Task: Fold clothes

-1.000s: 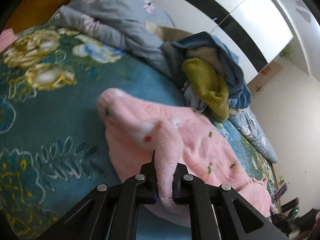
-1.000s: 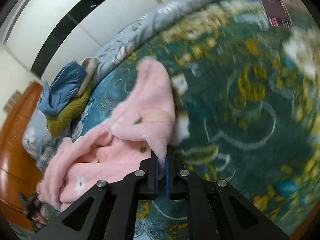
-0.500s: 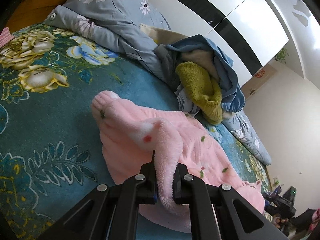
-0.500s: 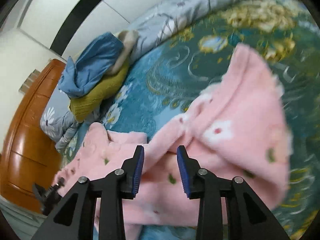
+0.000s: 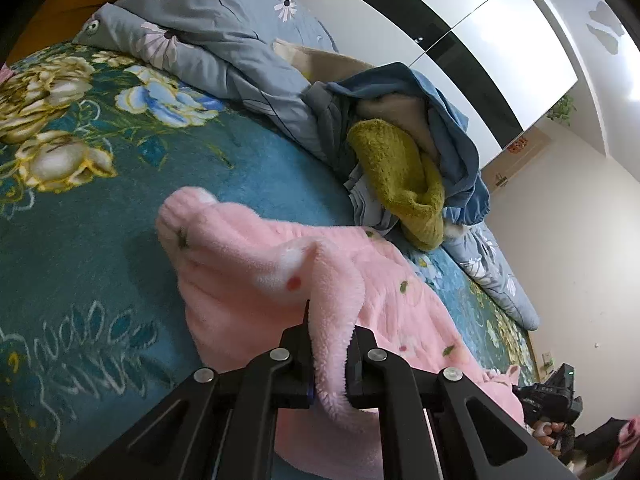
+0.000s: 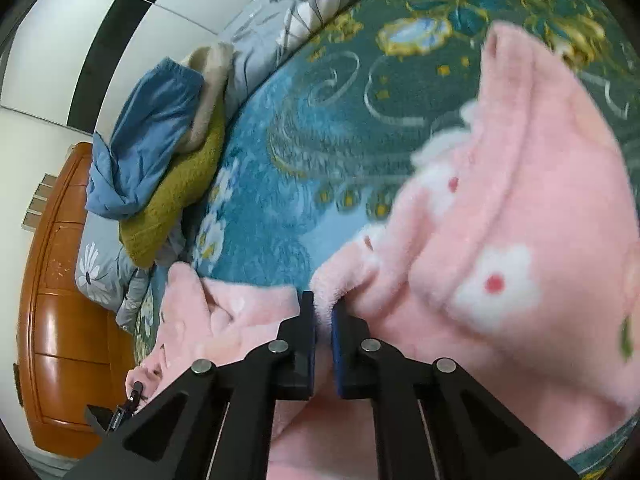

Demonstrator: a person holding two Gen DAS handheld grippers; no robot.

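Note:
A fluffy pink garment [image 5: 240,264] with white flowers lies spread on the teal floral bedspread [image 5: 100,220]. My left gripper [image 5: 332,332] is shut on a raised fold of it, and the fabric hangs between the pads. In the right wrist view the same pink garment [image 6: 500,240] fills the right side. My right gripper [image 6: 323,308] is closing its jaws on a fold at the garment's edge, pads pressing the fleece. The right gripper [image 5: 552,400] also shows far off in the left wrist view, at the garment's other end.
A pile of clothes with a blue piece [image 5: 452,120] and an olive knit [image 5: 396,172] sits at the bed's far side, against a grey floral duvet [image 5: 208,20]. White wardrobe doors [image 5: 500,40] stand behind. A wooden headboard [image 6: 60,300] is at the left.
My right gripper let go of the edge it held, opened, swung across the garment and closed on another fold. My left gripper kept its hold and barely shifted.

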